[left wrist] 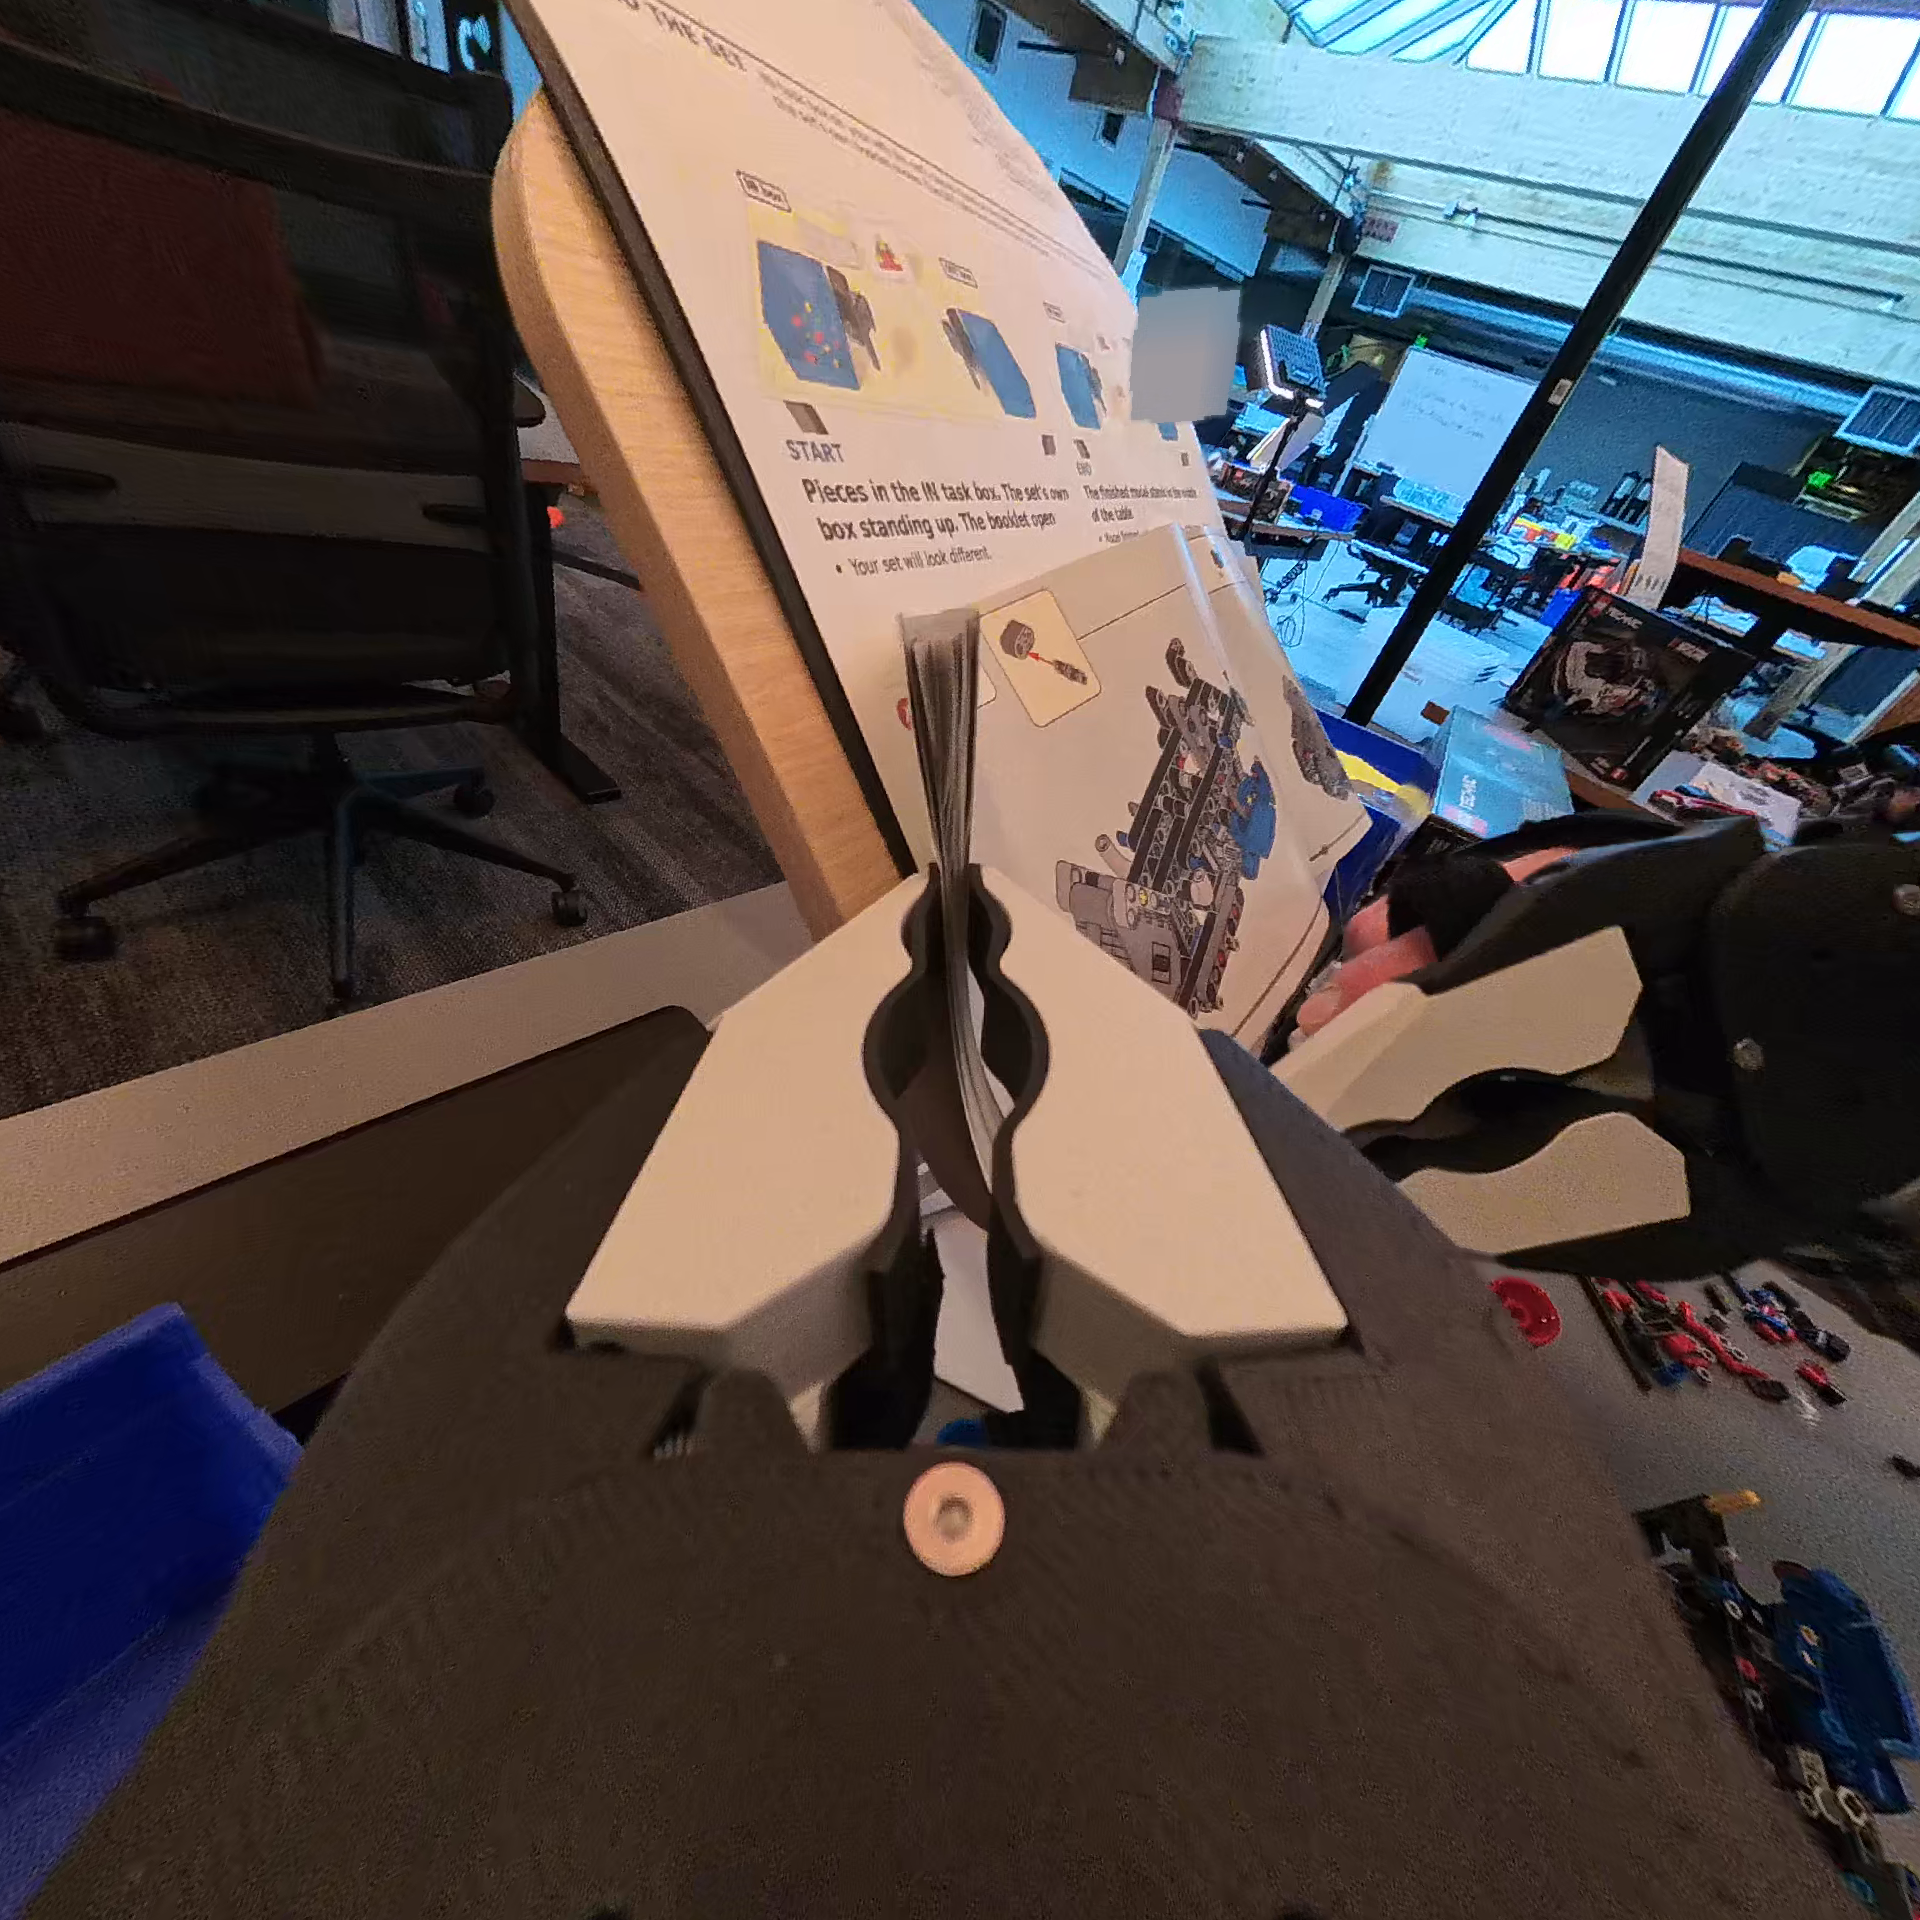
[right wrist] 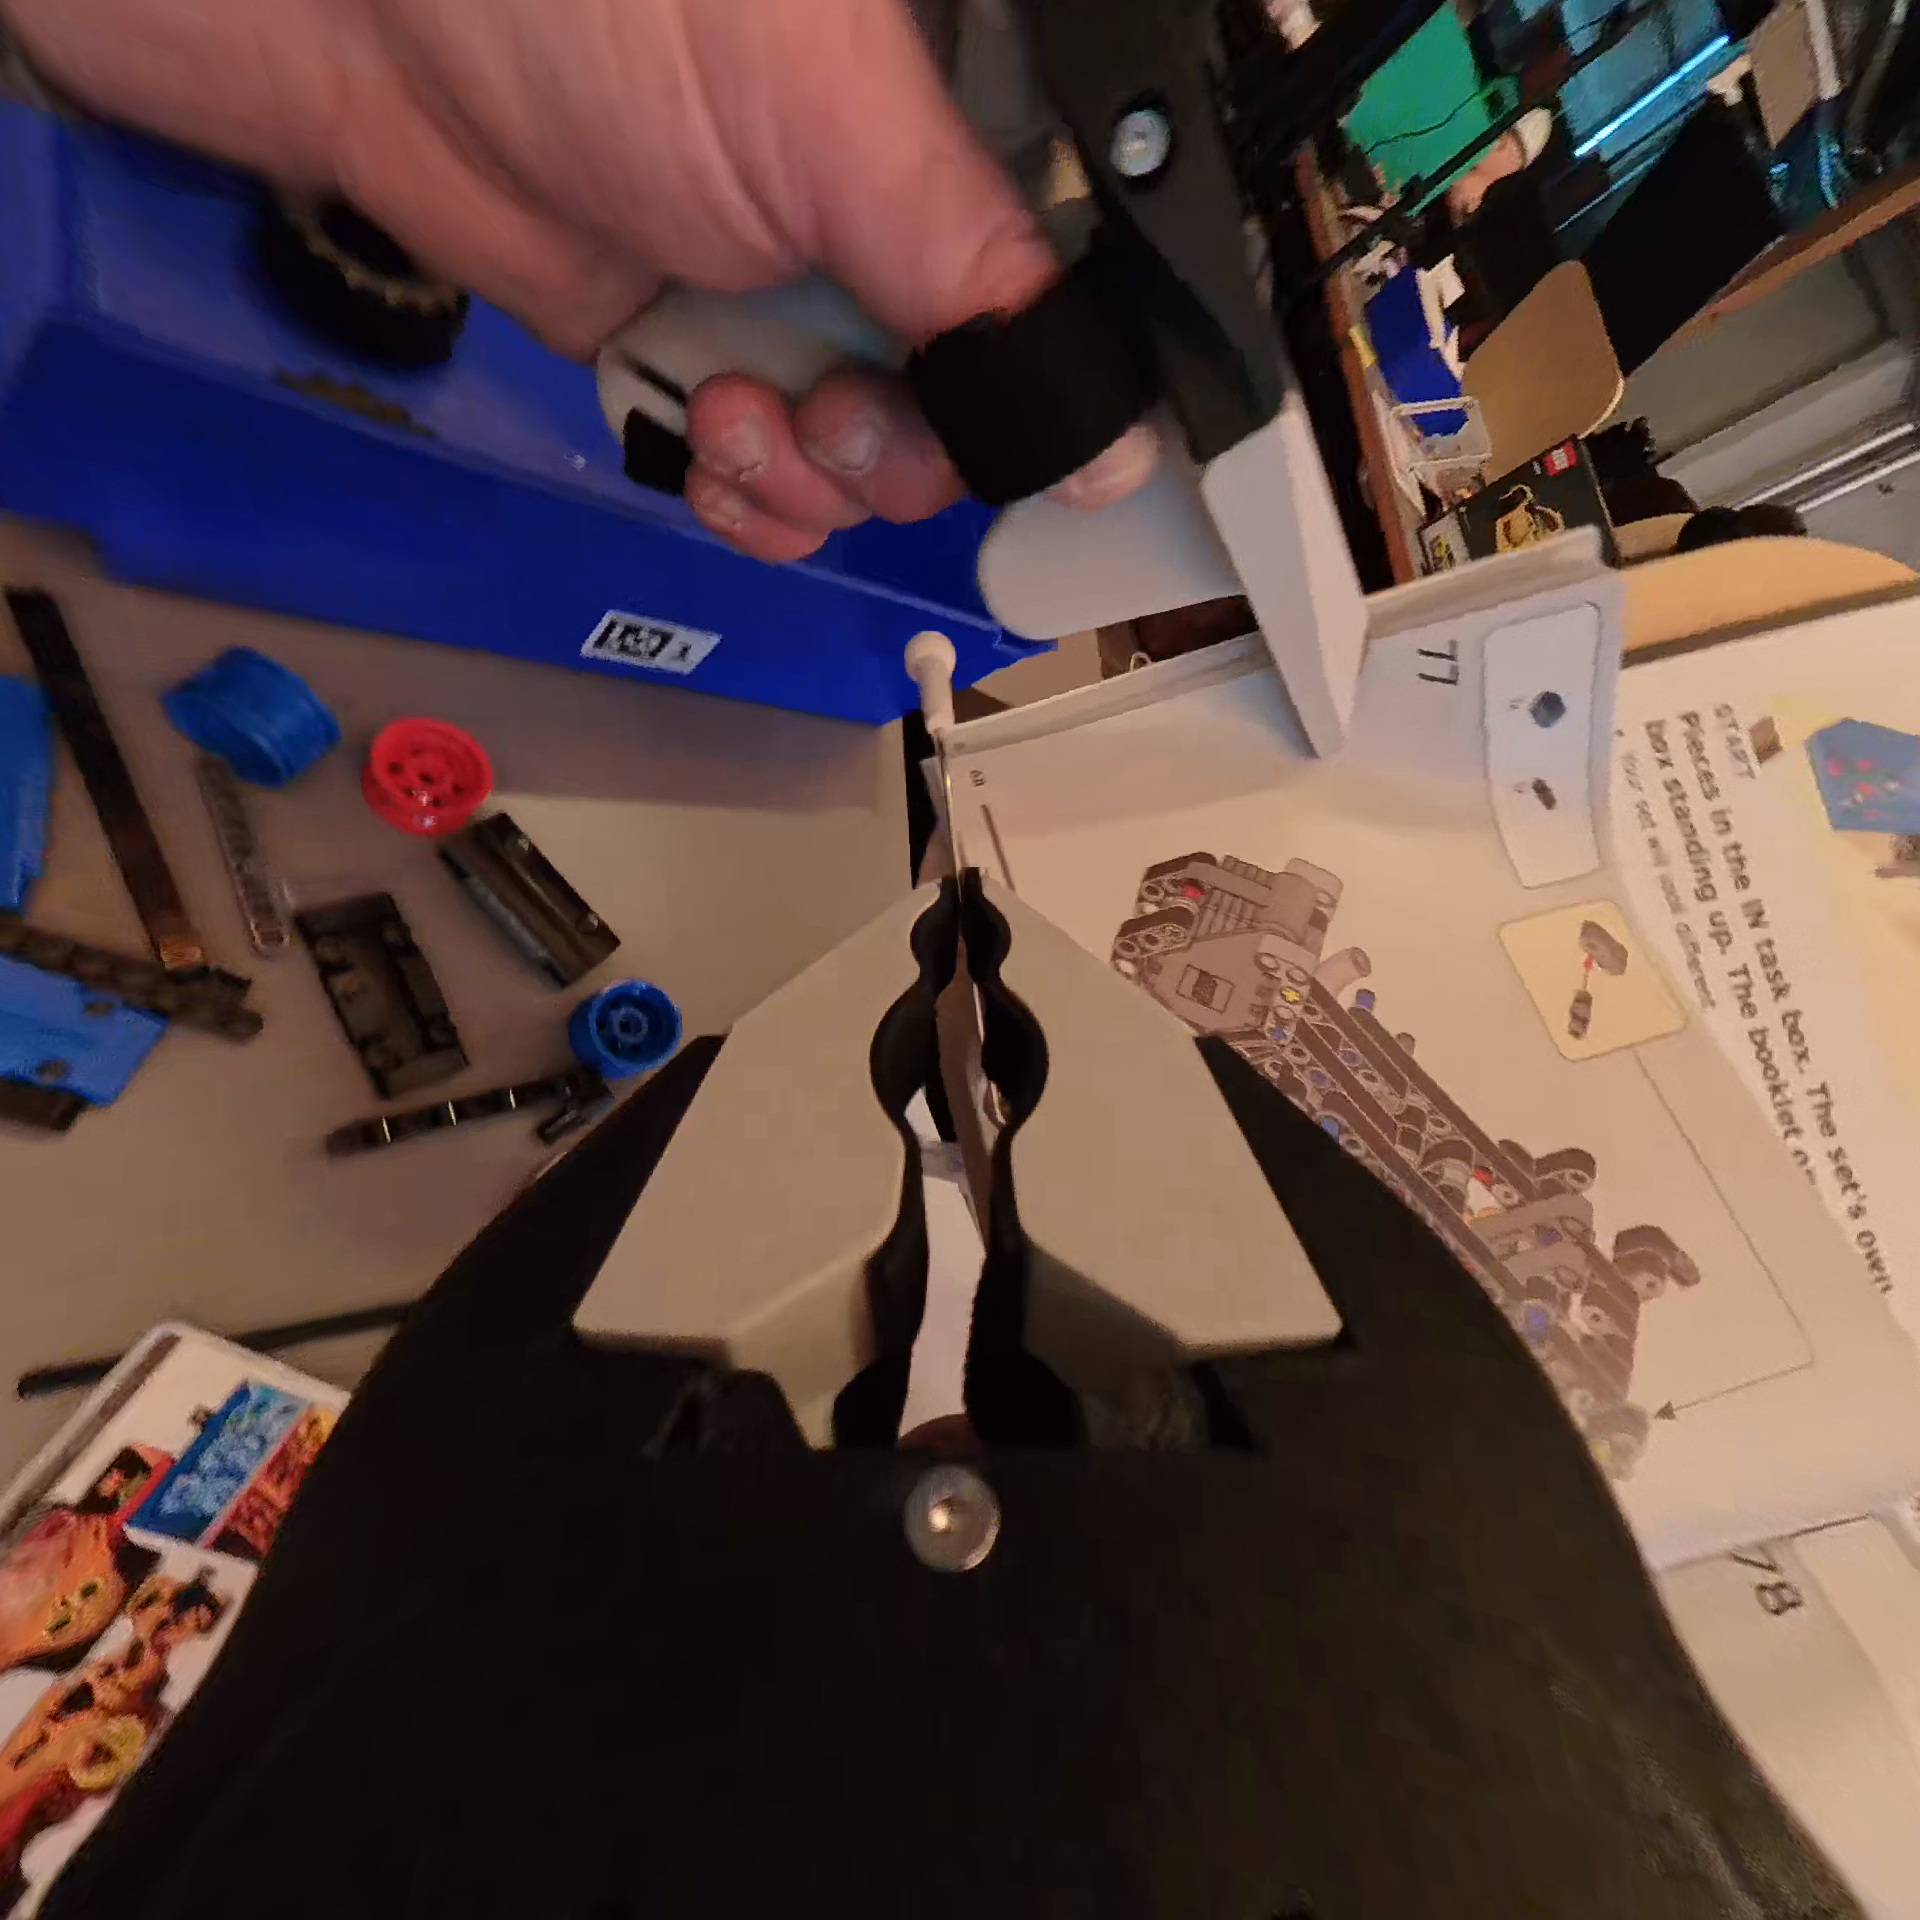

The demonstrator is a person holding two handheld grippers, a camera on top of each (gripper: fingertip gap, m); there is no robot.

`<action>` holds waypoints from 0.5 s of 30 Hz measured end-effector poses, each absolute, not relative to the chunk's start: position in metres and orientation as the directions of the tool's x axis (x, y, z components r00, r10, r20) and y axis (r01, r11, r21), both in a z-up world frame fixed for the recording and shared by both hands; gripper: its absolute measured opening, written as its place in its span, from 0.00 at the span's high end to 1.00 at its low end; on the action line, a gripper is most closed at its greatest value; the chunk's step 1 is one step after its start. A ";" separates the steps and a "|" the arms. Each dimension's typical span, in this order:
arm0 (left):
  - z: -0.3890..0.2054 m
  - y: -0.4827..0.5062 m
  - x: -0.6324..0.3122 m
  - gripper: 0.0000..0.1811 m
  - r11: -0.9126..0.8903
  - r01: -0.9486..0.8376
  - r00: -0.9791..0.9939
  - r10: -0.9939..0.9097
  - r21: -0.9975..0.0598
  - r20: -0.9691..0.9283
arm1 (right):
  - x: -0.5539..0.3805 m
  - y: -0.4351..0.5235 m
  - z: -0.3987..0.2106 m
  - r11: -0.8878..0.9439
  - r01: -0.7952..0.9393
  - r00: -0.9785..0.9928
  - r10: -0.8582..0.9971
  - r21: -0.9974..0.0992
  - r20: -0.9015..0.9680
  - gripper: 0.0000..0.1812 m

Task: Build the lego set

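A: What is your left gripper [left wrist: 951,883] doing?

B: In the left wrist view its grey jaws sit at frame centre, closed on a fanned stack of pages of the white paper instruction booklet [left wrist: 1132,769]. The pages rise edge-on from between your fingertips. Left of them stands a pale wooden board edge [left wrist: 665,499], and against it leans a large white printed instruction sheet [left wrist: 831,260].

A: And further right in that view?

B: Your right gripper [left wrist: 1340,1091] comes in at the right edge, with your hand [left wrist: 1382,945] behind it. At the lower right, small red and black lego pieces [left wrist: 1704,1340] lie loose on the table, and below them a partly built blue and black lego model [left wrist: 1808,1662].

A: What about the right wrist view?

B: At the left lie a red wheel hub [right wrist: 426,774], a blue wheel hub [right wrist: 623,1027] and dark beams, below a long blue plastic bin [right wrist: 312,499]. At centre your right gripper [right wrist: 961,894] is closed on a thin edge of booklet pages. The open booklet page [right wrist: 1351,1039] spreads to the right, and your other hand [right wrist: 623,208] fills the top.
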State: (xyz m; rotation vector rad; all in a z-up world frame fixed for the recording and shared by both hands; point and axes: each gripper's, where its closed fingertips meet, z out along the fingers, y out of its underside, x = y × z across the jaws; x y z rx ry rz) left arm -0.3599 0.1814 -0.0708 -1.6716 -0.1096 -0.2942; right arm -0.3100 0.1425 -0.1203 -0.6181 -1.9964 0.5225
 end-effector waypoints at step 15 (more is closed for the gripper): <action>-0.064 0.179 -0.361 1.00 -0.091 0.384 0.893 -0.215 -0.919 0.395 | -0.312 0.165 -0.091 0.343 0.172 -0.289 0.914 -0.923 0.286 1.00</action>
